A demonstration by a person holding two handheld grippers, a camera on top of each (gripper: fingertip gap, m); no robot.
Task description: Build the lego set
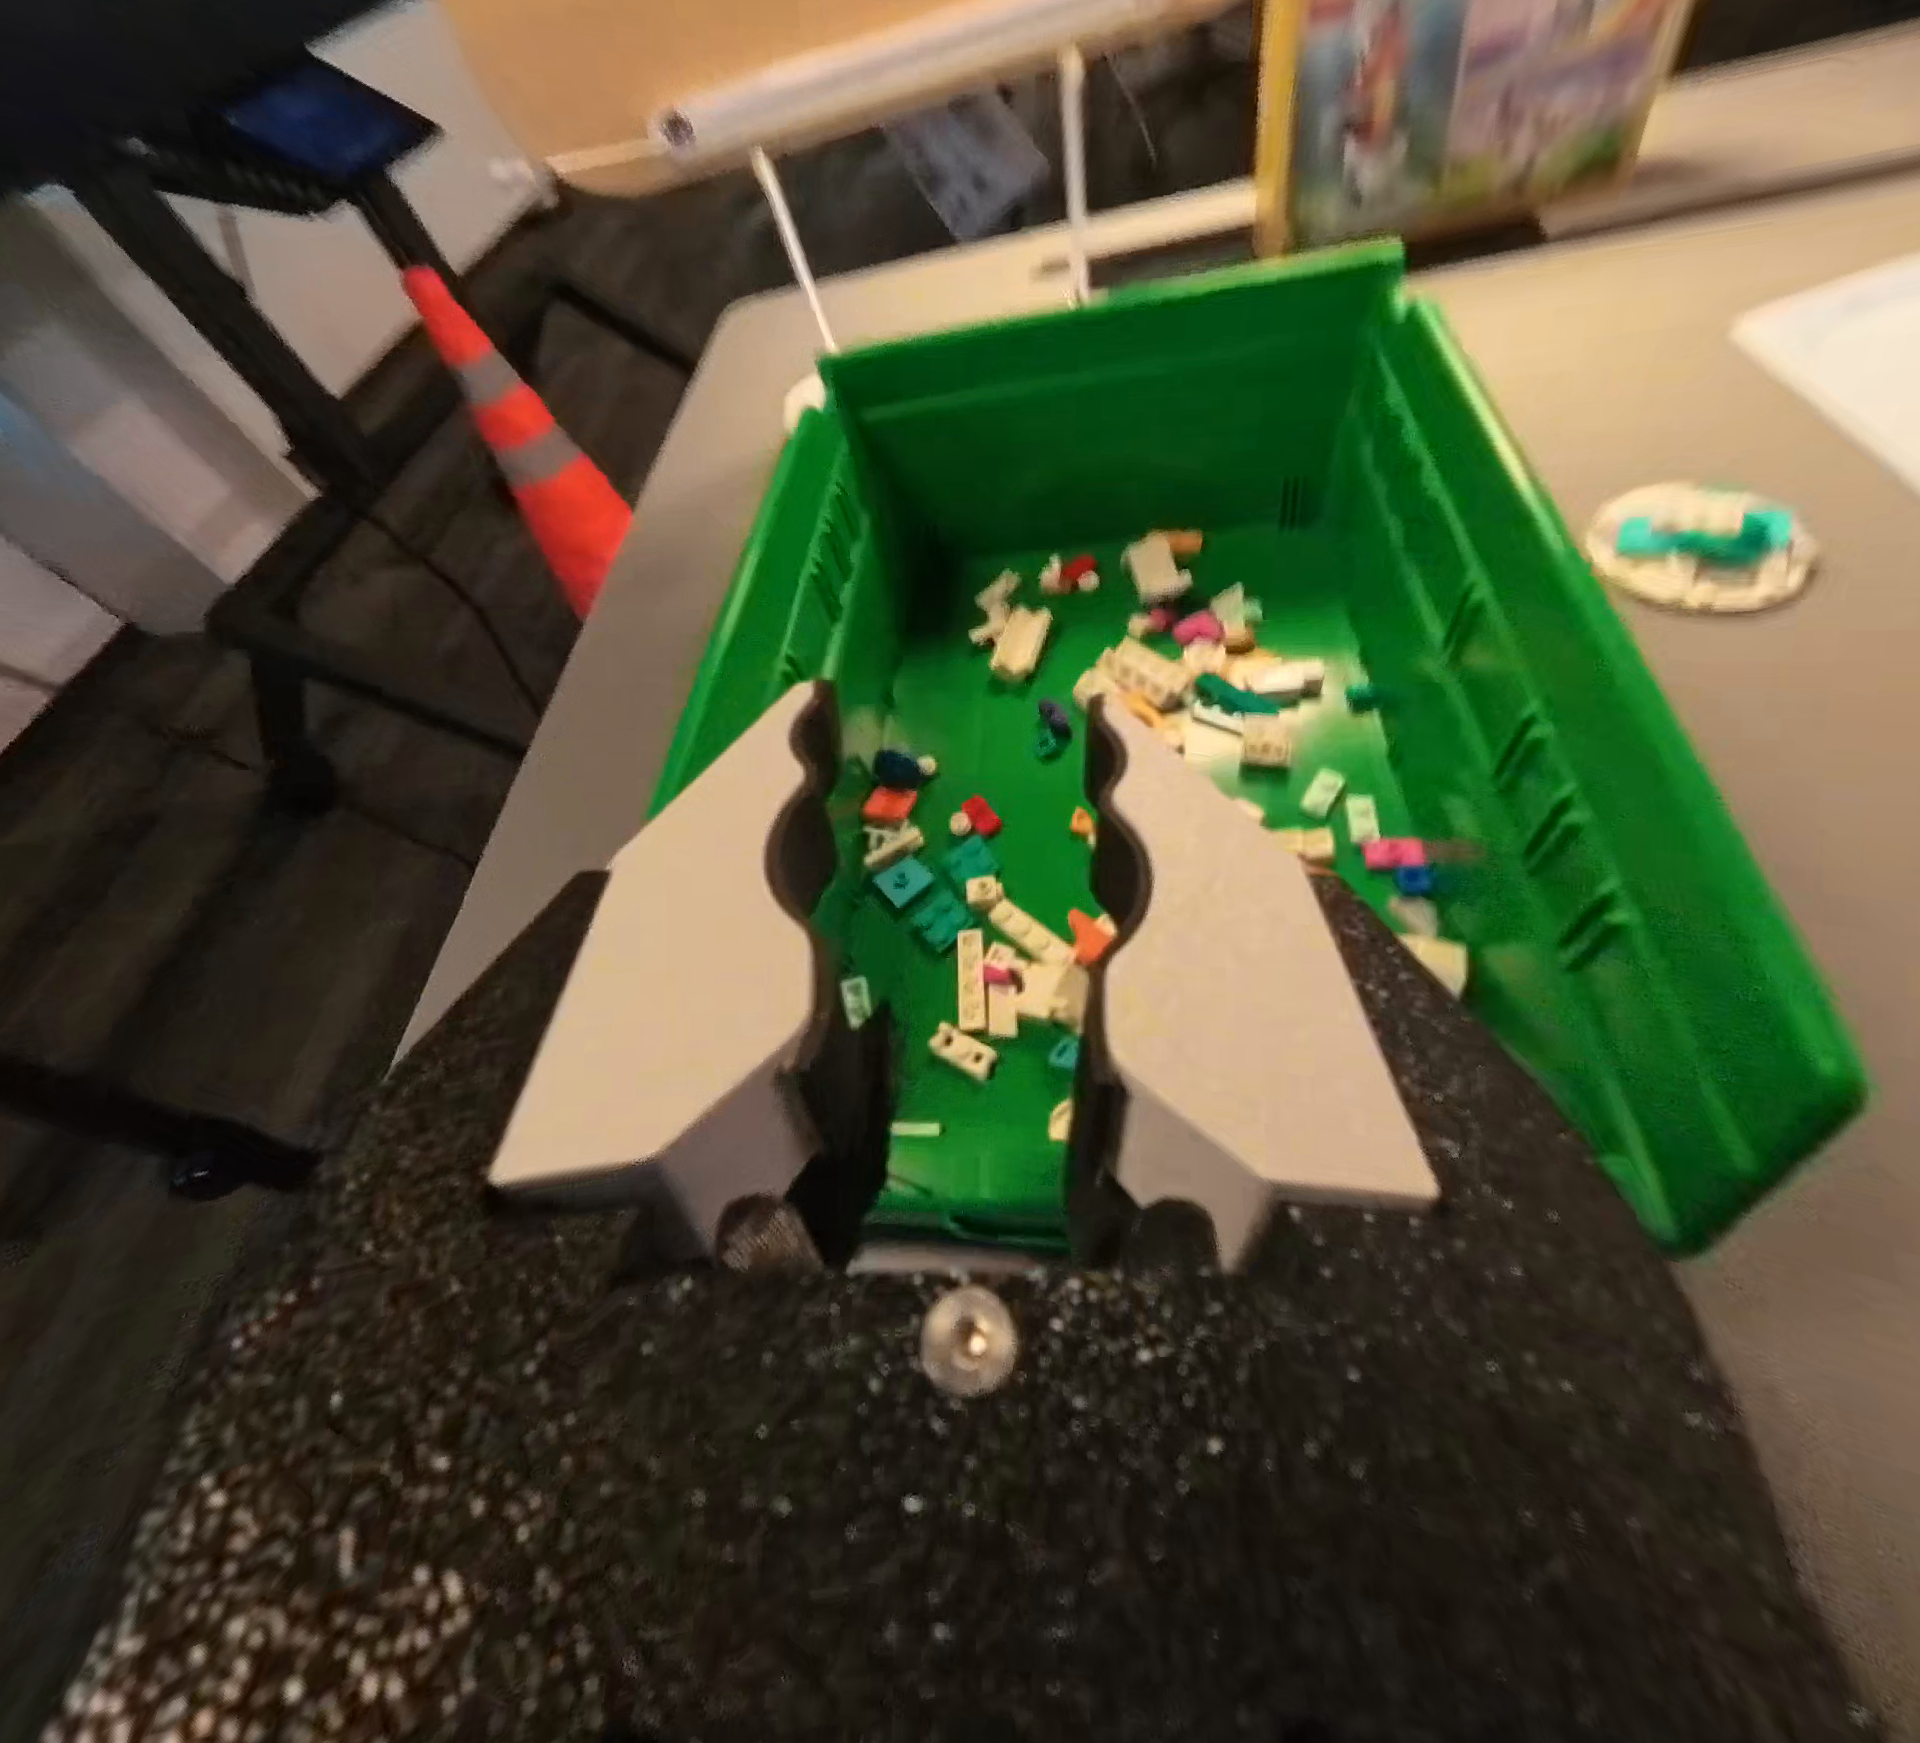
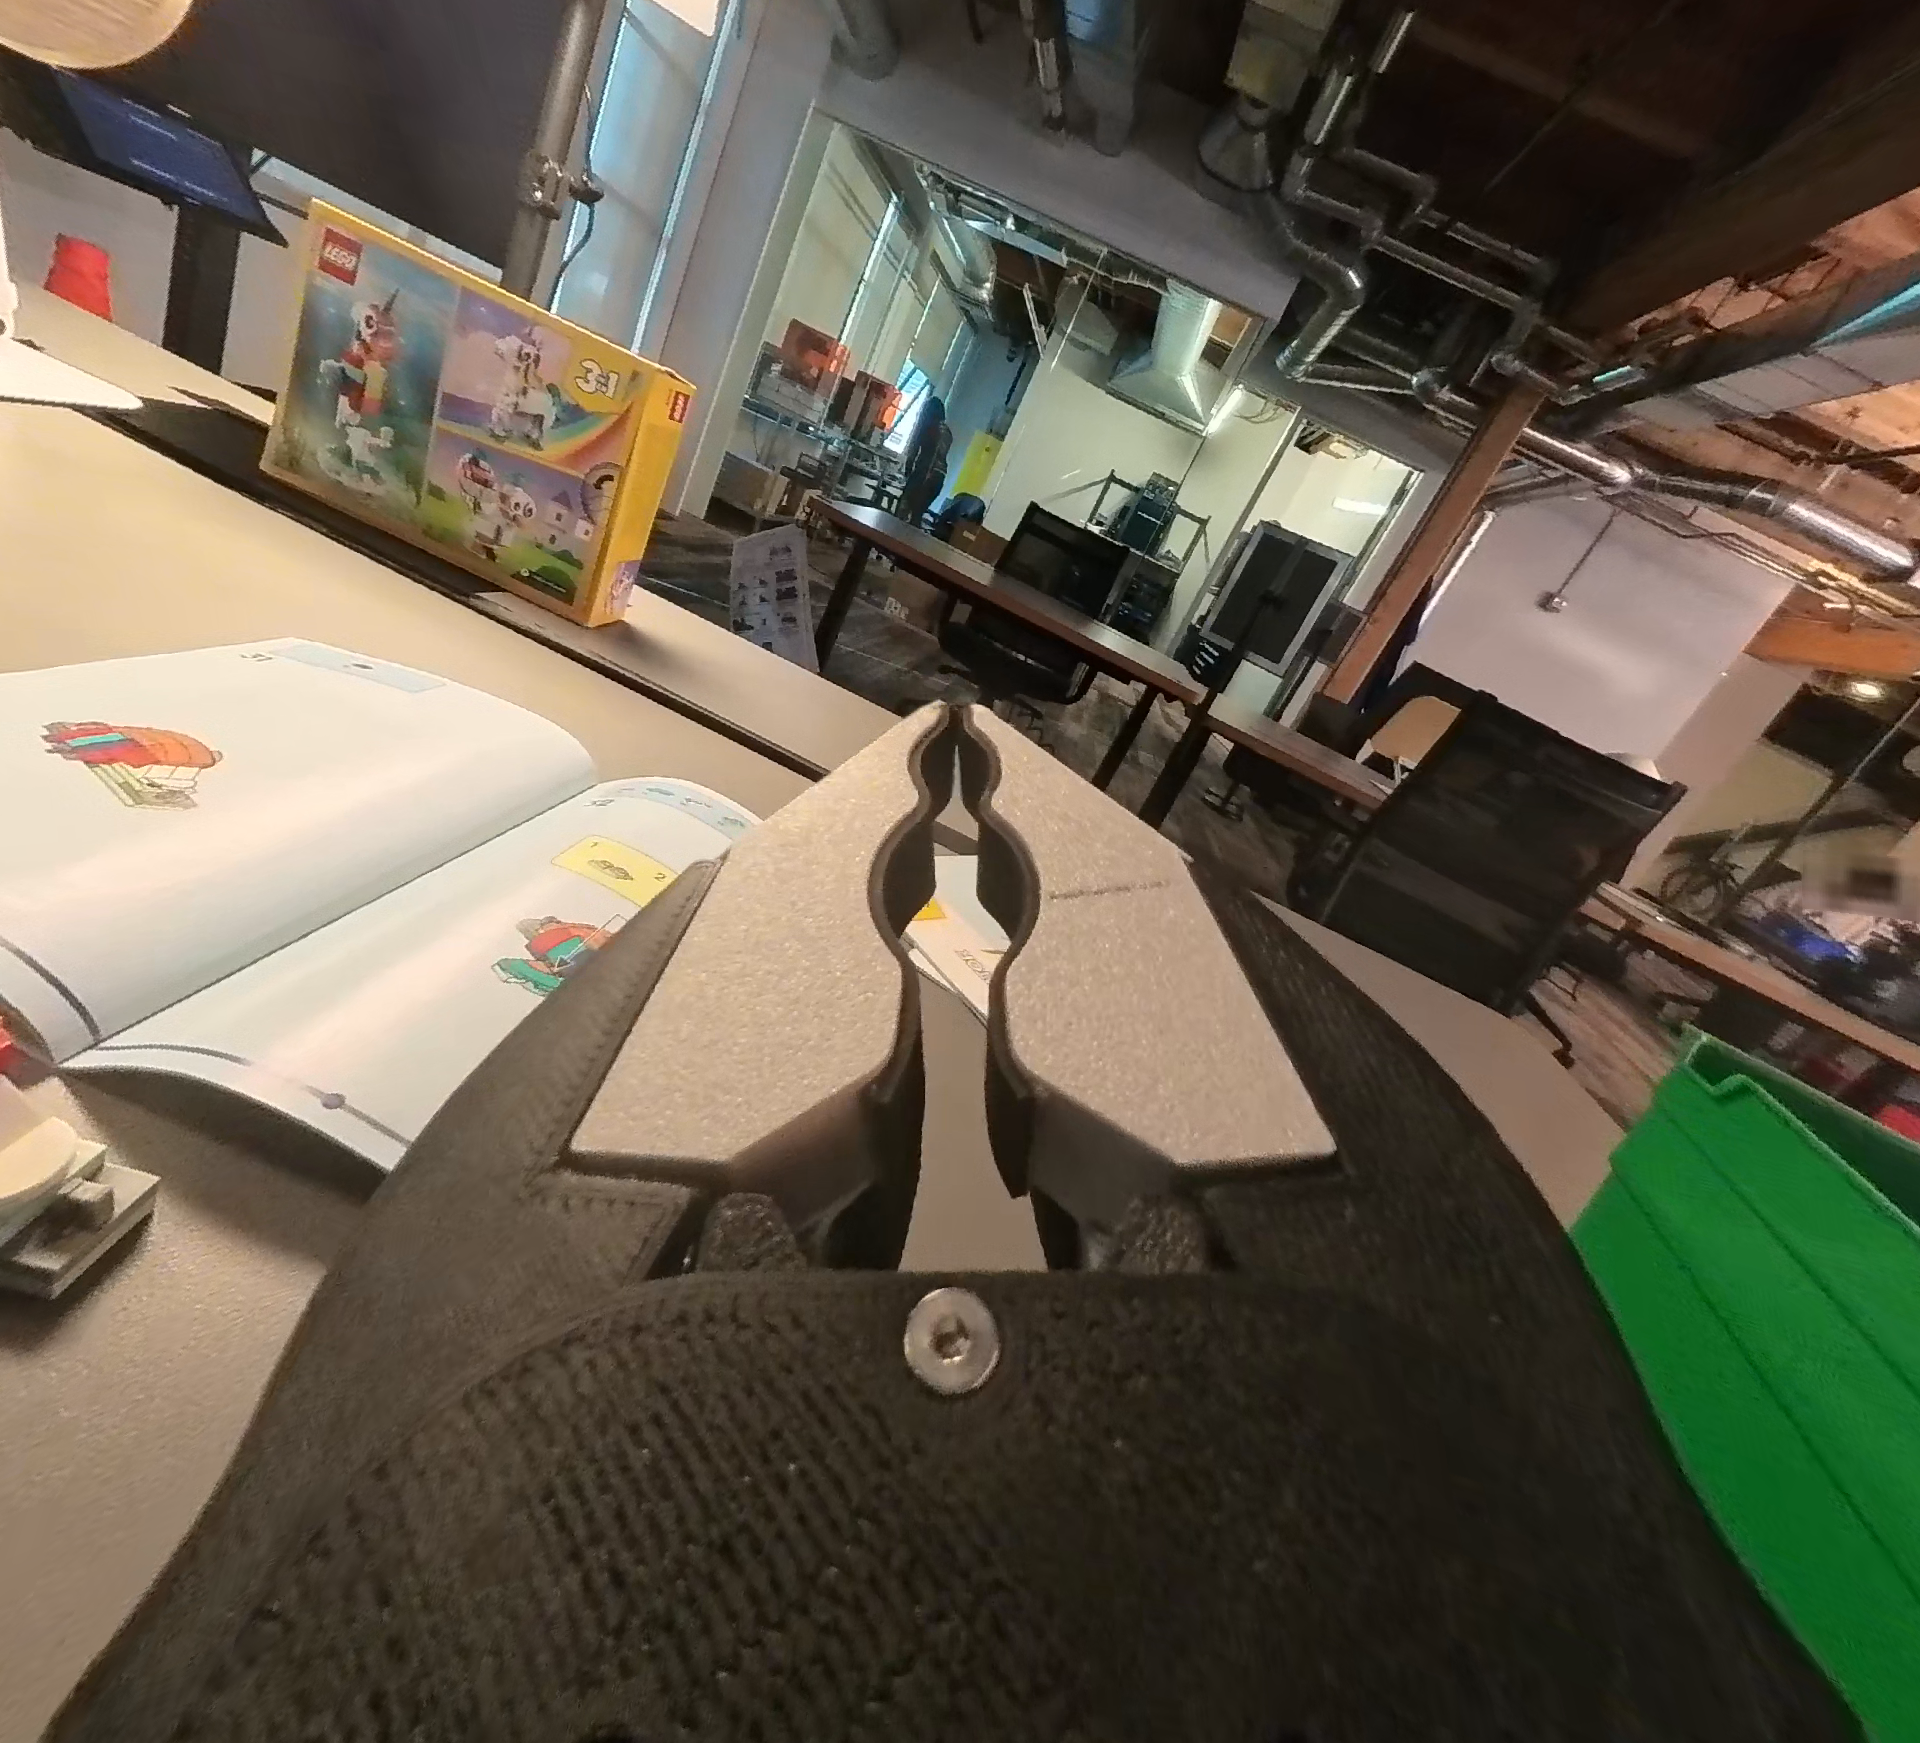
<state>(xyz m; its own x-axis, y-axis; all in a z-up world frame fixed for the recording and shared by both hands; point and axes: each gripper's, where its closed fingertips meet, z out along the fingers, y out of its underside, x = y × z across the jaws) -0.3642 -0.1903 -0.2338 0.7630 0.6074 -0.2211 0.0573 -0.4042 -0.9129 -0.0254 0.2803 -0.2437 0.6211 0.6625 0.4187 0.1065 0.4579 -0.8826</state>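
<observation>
A green bin [image 1: 1091, 436] on the grey table holds several loose lego pieces [image 1: 1195, 654], white, teal, pink, red and orange. My left gripper [image 1: 961, 711] is open and empty, above the bin's near end, with its fingers spread over the pieces. A round white plate with a teal and white partial build [image 1: 1699, 545] lies right of the bin. My right gripper [image 2: 958, 711] is shut and empty, tilted up over the table. The open instruction booklet [image 2: 260, 820] lies to its left. The green bin's corner [image 2: 1766, 1226] shows at the right.
The yellow lego box [image 1: 1475, 41] stands at the table's far edge; it also shows in the right wrist view [image 2: 468, 415]. An orange cone [image 1: 520, 436] stands on the floor left of the table. A small grey and white build [image 2: 52, 1194] sits at the left edge. The grippers' ends are close to 60 centimeters from one another.
</observation>
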